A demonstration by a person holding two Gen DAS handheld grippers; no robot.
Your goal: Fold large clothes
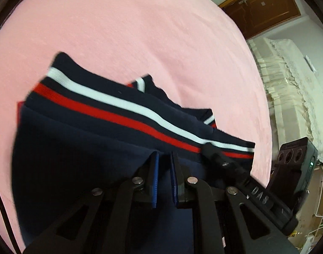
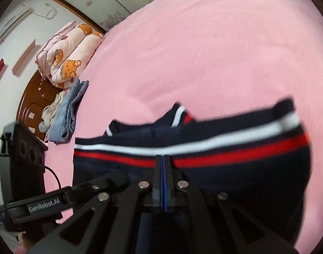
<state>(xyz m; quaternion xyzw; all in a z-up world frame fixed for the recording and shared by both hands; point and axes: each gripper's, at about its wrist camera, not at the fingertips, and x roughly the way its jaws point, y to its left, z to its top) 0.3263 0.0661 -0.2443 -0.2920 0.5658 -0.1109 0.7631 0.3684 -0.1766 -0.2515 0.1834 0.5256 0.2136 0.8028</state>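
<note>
A navy garment (image 1: 97, 139) with a white and a red stripe along its ribbed hem lies partly lifted over the pink bed sheet (image 1: 140, 31). My left gripper (image 1: 164, 156) stands just below the striped hem, its blue pads a narrow gap apart with navy cloth between them. The right gripper (image 1: 210, 150) bites the same hem further right. In the right wrist view, the right gripper (image 2: 163, 158) is shut with pads together at the red stripe of the garment (image 2: 225, 169). The left gripper's body (image 2: 55, 203) reaches the garment's left edge.
A rolled quilt with bear print (image 2: 70, 53) and folded denim (image 2: 70, 110) lie at the bed's far edge by a wooden headboard (image 2: 32, 105). Cream lace-covered furniture (image 1: 288, 89) and a brown door (image 1: 263, 8) stand beyond the bed. Pink sheet (image 2: 203, 53) spreads ahead.
</note>
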